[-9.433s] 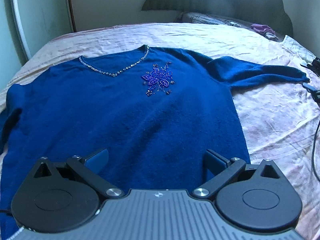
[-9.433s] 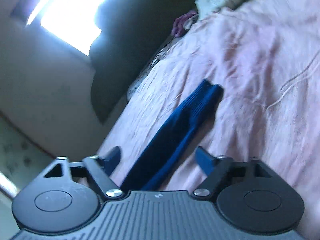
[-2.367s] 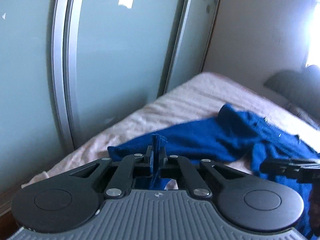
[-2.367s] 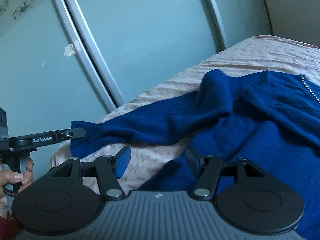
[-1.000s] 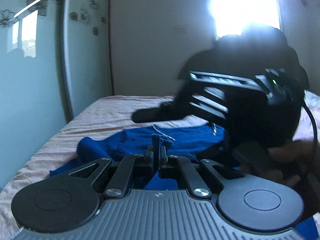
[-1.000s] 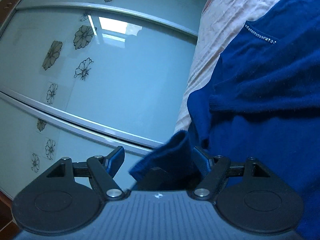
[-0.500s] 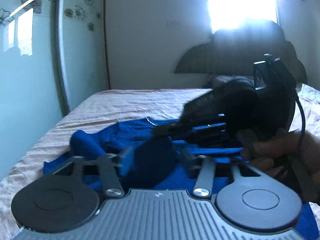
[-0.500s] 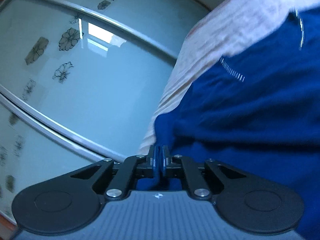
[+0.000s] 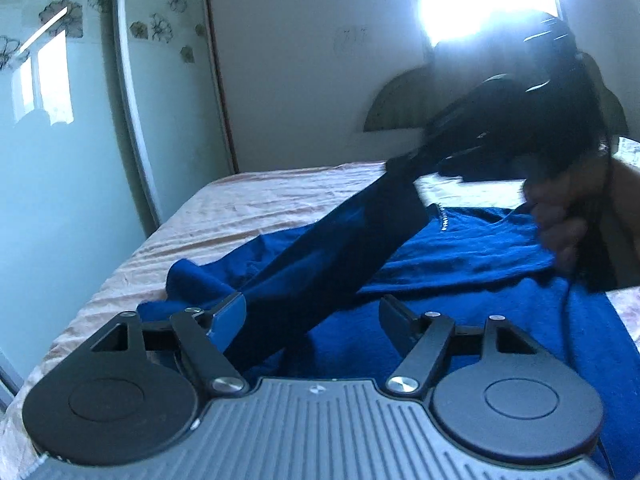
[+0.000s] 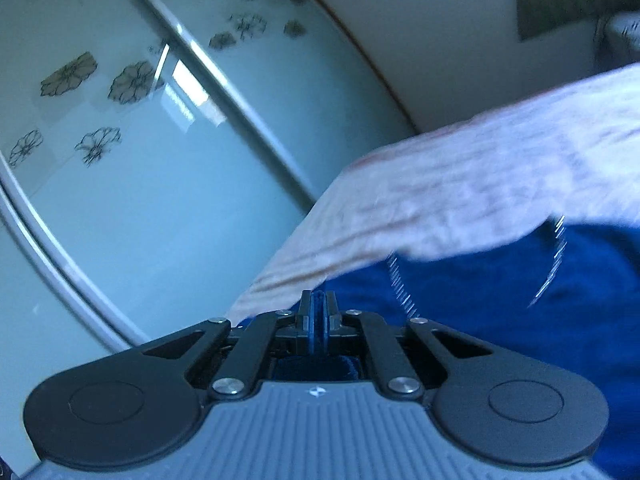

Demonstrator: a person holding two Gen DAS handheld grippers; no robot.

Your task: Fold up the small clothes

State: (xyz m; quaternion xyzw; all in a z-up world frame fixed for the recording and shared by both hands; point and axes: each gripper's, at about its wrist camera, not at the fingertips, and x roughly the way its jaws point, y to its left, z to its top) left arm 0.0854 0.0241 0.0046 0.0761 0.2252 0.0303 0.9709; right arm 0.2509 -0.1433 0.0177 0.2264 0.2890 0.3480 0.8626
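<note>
The right gripper [image 10: 318, 312], fingers clamped on the blue sweater's sleeve [image 9: 340, 248], should carry it flat across the body; the left gripper [image 9: 312, 312] is opening, pads off the sleeve between them.

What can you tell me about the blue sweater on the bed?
The blue sweater looks soft and fuzzy, like knit wool, with a sparkly beaded neckline. It lies rumpled on the pink bedsheet. One sleeve is pulled up off the bed, pinched in the shut right gripper. The left gripper is opening, its fingers on either side of that sleeve without squeezing it.
</note>
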